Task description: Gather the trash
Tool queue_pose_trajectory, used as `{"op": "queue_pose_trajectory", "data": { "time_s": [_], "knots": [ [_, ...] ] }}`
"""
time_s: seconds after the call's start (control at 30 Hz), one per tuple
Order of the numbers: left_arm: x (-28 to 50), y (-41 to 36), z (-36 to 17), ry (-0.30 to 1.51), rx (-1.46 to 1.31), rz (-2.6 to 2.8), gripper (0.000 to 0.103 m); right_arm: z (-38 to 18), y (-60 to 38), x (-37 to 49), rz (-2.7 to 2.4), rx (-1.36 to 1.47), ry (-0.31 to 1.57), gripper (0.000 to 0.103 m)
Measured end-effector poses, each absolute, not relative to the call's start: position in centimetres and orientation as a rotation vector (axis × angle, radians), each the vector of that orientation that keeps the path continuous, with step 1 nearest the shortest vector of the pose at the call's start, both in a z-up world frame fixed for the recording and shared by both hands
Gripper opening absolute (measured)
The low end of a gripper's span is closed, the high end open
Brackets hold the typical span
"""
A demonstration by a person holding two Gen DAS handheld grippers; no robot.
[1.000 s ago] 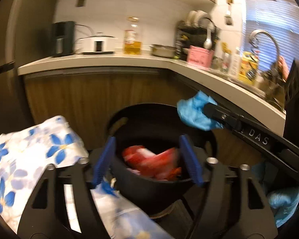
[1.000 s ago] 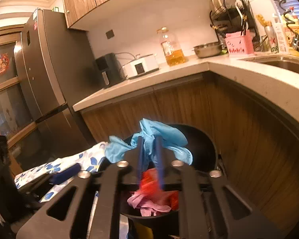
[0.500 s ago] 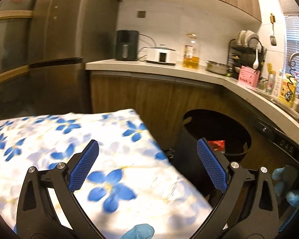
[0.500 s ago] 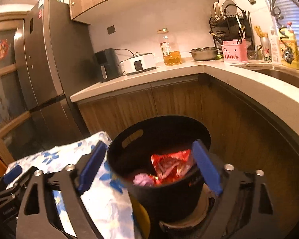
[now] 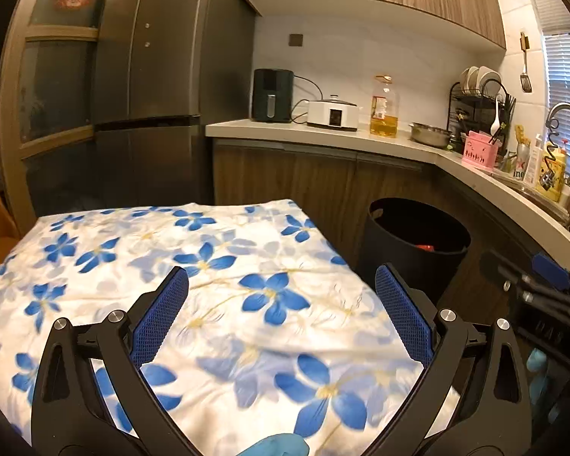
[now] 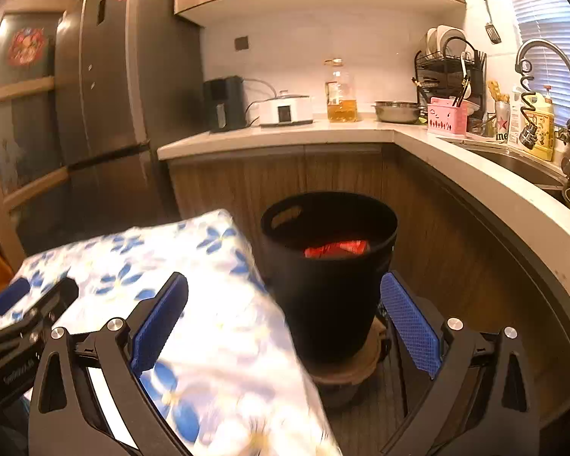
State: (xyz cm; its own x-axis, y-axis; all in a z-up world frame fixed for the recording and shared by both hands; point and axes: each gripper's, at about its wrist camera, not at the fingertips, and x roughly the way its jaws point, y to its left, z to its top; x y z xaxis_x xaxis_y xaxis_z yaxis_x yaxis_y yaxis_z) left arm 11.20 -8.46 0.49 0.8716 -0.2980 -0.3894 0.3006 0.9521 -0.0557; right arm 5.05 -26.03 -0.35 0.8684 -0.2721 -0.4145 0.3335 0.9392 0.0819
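A black trash bin [image 6: 328, 266] stands on the floor by the cabinets, with a red wrapper [image 6: 336, 247] showing inside. My right gripper [image 6: 285, 315] hangs back from the bin, its jaws opening, nothing between the blue pads. My left gripper [image 5: 281, 311] stands open and empty above the table's blue-flowered cloth [image 5: 209, 266]. In the left wrist view the bin [image 5: 418, 235] sits beyond the table's right corner and the right gripper [image 5: 543, 277] shows at the right edge. A blue glove-like piece [image 5: 273, 446] peeks in at the bottom edge.
The bin rests on a low round stand [image 6: 342, 372] between the table and the curved wooden cabinets [image 6: 456, 235]. On the counter [image 5: 323, 133] stand an air fryer, a cooker, an oil bottle and a dish rack. A tall fridge [image 5: 152, 95] rises at the left.
The right gripper opened and the blue glove it held over the bin is gone from its jaws. Both grippers drew back from the bin; the left one opened wider and swung over the table.
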Motion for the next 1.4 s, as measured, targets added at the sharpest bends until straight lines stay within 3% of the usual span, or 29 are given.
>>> {"op": "queue_pose_trajectory", "data": {
  "time_s": [0.6, 1.4],
  "knots": [
    [3.9, -3.3, 1.2, 0.374, -0.015, -0.267, 0.097, 0.0, -20.1, -1.6, -0.306, 0.080, 0.396, 0.097],
    [2.3, -2.4, 2.3, 0.342, -0.019, -0.249, 0.097, 1.1, -19.3, -2.8, -0.294, 0.076, 0.365, 0.097]
  ]
}}
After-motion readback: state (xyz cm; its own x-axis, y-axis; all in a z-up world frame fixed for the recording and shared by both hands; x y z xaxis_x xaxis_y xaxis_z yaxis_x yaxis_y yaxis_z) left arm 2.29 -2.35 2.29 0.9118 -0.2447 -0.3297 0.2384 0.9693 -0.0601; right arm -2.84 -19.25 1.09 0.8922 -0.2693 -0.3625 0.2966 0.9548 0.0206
